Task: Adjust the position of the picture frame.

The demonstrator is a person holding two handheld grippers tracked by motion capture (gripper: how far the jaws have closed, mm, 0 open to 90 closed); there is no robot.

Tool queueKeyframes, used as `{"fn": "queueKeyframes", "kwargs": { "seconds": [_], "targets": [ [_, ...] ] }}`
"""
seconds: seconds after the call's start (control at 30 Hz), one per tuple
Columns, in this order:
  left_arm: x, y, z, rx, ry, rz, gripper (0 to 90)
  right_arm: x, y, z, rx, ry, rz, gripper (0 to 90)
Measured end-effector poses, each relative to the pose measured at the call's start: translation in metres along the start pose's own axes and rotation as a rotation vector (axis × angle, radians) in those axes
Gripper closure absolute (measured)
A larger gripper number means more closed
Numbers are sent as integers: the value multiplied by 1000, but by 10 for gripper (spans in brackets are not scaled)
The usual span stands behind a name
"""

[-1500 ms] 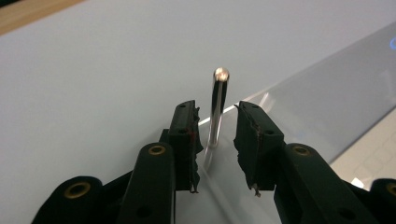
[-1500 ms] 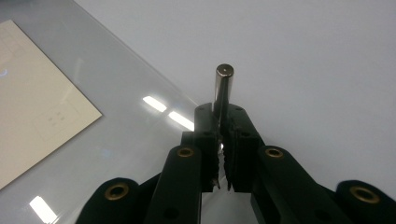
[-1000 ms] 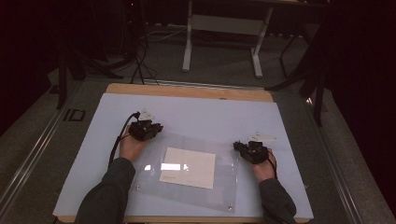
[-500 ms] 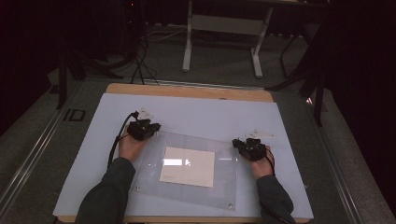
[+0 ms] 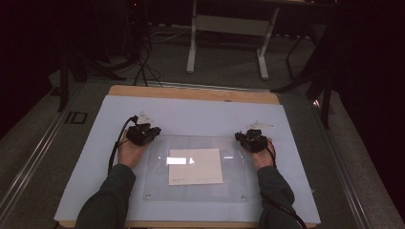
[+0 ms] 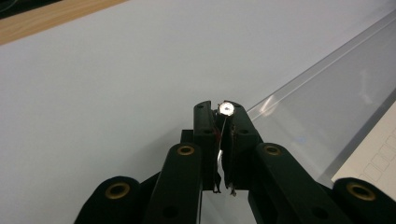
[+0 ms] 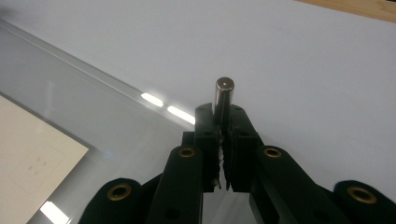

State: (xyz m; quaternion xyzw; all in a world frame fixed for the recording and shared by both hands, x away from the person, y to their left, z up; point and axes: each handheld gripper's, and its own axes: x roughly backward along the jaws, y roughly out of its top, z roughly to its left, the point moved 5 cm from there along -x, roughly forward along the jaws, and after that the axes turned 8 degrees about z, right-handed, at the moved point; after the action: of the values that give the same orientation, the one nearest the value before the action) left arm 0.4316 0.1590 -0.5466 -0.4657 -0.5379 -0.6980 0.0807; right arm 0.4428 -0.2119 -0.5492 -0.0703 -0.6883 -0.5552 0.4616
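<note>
Your left gripper (image 6: 223, 122) pinches a small metal pin (image 6: 227, 108) and your right gripper (image 7: 223, 122) clamps a metal peg (image 7: 223, 95), each at the clear sheet's (image 5: 196, 191) far corners.

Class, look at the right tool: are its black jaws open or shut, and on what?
Shut. In the right gripper view the right tool has both jaws closed against a small silver metal pin, which sticks out beyond their tips.

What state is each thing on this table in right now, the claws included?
Left claw: shut on a small metal peg.
Right claw: shut on a metal pin, which stands upright.
Clear sheet: flat on the table, screws still in both near corners.
Paper: flat under the clear sheet.
</note>
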Motion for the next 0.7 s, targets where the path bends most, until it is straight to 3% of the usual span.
{"fn": "queueKeyframes", "kwargs": {
  "seconds": [0.7],
  "targets": [
    [-4,-2,0,19,10,-1,851,-9,-2,-4,-11,27,1,851]
  ]
}}
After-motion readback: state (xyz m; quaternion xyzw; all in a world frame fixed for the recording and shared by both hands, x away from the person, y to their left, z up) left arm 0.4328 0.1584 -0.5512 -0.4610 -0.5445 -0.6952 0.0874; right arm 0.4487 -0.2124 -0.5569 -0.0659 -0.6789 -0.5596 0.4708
